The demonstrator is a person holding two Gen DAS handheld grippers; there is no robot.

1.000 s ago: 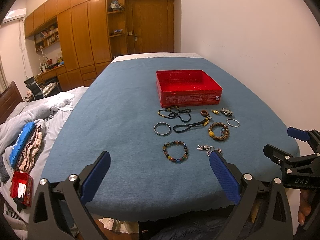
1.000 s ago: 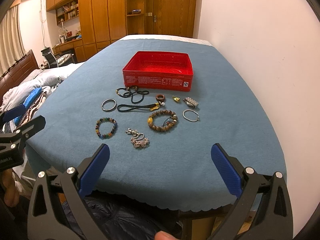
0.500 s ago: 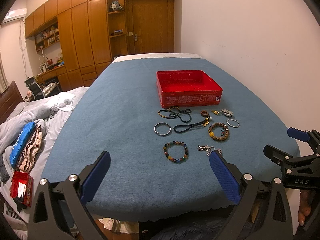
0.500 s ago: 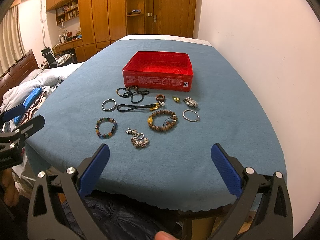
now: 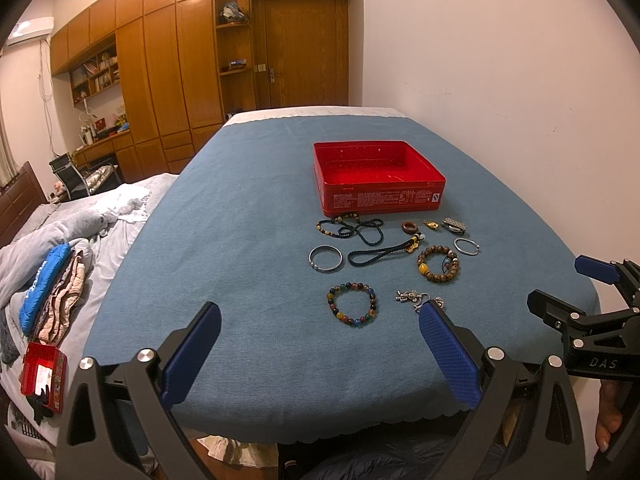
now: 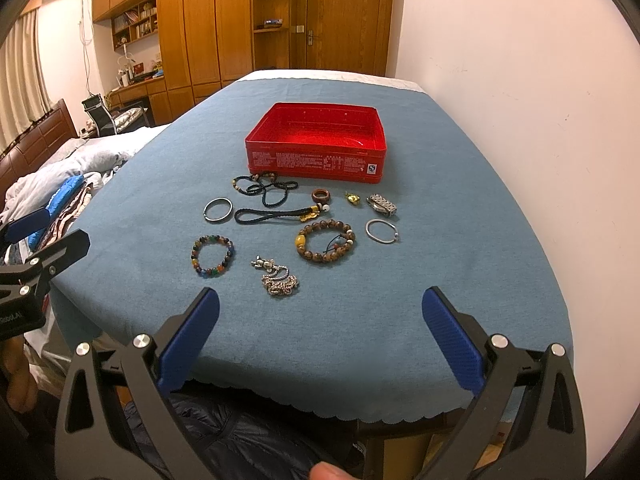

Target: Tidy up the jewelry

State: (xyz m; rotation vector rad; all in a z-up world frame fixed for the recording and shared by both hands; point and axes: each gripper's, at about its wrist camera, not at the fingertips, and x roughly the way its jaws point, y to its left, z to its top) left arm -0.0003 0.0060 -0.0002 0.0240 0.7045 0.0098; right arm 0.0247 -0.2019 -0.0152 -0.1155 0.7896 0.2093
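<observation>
Left gripper (image 5: 320,356) and right gripper (image 6: 320,344): fingers spread wide, empty, at the near edge of the blue-cloth table (image 6: 460,280). Jewelry lies loose before the empty red rectangular tin (image 6: 316,164). Probably start with the nearest: silver chain heap (image 6: 278,278) or multicoloured bead bracelet (image 6: 212,256). Pinch low, across the strand.

A home bedroom: ahead of the tongs stands a table under a blue cloth (image 5: 248,240), with floor-to-ceiling wooden wardrobes (image 5: 168,60) and a wooden door (image 5: 306,48) beyond it, and an unmade bed with rumpled bedding (image 5: 68,232) off to their left.
</observation>
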